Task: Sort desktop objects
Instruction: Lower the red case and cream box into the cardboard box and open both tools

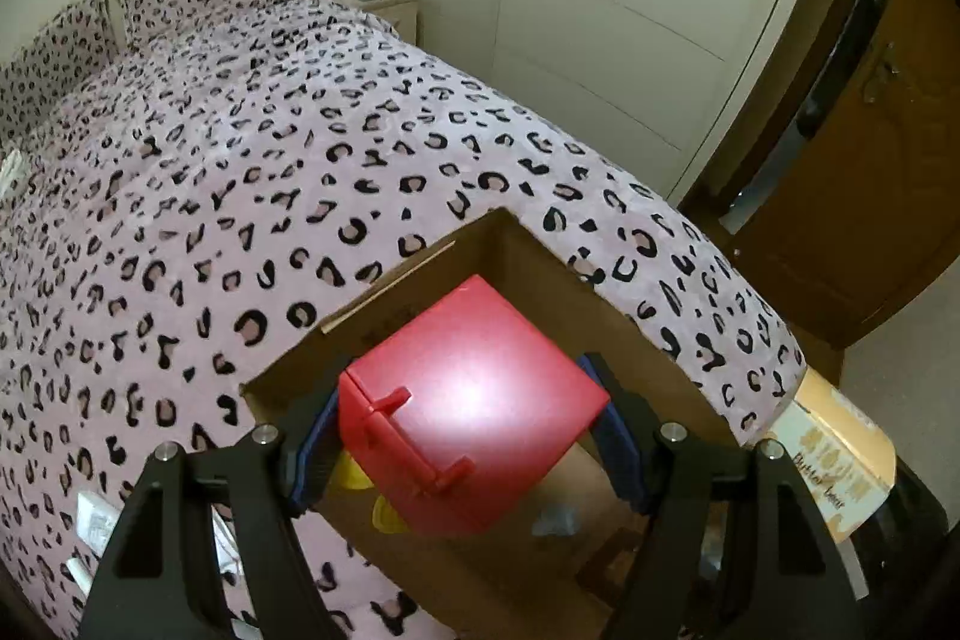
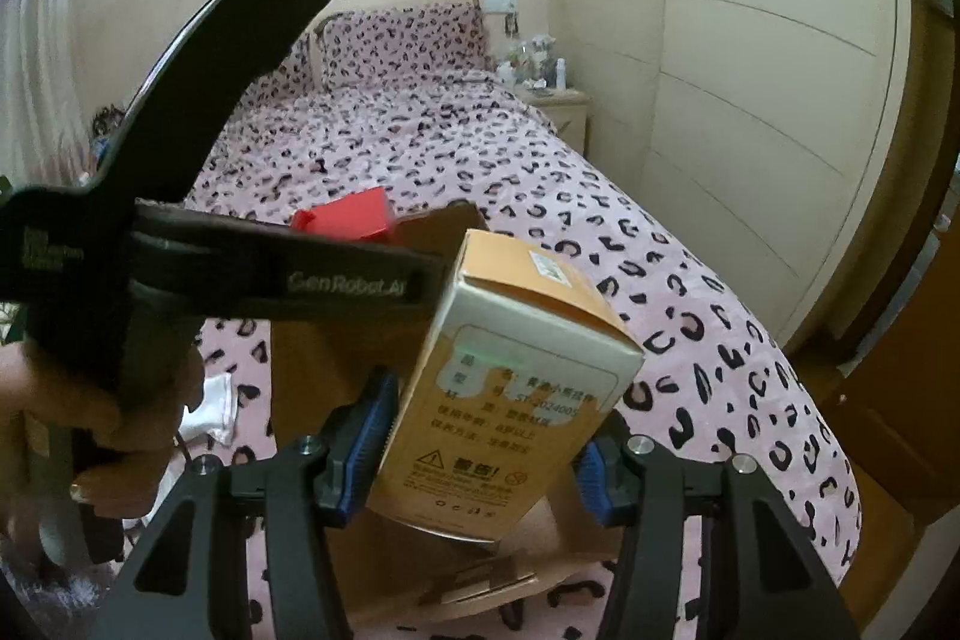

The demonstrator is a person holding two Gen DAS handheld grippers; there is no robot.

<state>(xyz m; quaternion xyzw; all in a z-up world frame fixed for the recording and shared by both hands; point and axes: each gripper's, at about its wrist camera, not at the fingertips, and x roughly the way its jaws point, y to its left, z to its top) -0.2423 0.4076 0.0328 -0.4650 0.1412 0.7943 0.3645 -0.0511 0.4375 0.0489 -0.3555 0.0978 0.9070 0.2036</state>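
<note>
While held up over the open cardboard box (image 1: 552, 292), red box (image 1: 474, 400) pinched on both sides by the left hand-held gripper (image 1: 468, 436), jaws about half open and pressed tight on it. Tilted, one corner down. Could slip and fall crooked if let go too soon. Could land on the yellow bits (image 1: 351, 469) or the small pale thing (image 1: 552, 520) down inside and squash them. Could hit the thin cardboard rim and tumble out onto the bed (image 1: 240, 160), soft and bumpy.

Just beside, orange carton (image 2: 510, 382) squeezed in the right hand-held gripper (image 2: 480, 451), jaws partly open around it. Tilted too, and near the same cardboard box. Could bump the red box or the left hand-held gripper if both go in together. Very close to each other. Better one at a time.

Counted: one red box, one orange carton, one cardboard box, two yellow bits, one small pale thing, two hand-held grippers, one bed. White things (image 1: 96, 520) on the bed at the side, too blurry to count.
</note>
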